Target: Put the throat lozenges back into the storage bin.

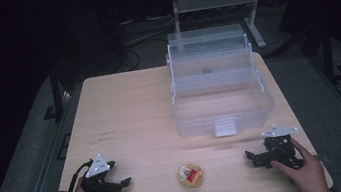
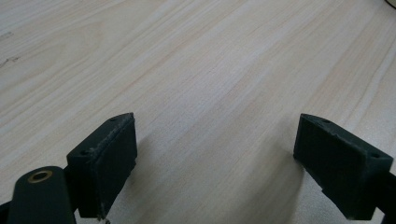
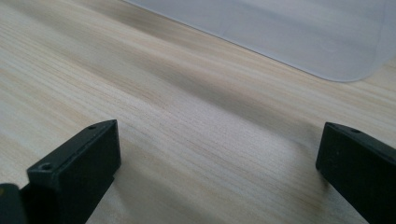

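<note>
A pale wooden worktop [image 1: 130,111] carries a clear tiered plastic organiser box [image 1: 217,87], opened. Nearer than the box, by the front edge, lies a small round yellow container with a red label [image 1: 191,175], flanked by the left claw [image 1: 126,182] and right claw [image 1: 248,155], both spread wide, empty. Either claw is best slid inward low; open room lies left of the box.

Dark item in clear box [image 1: 207,70] unidentifiable
</note>
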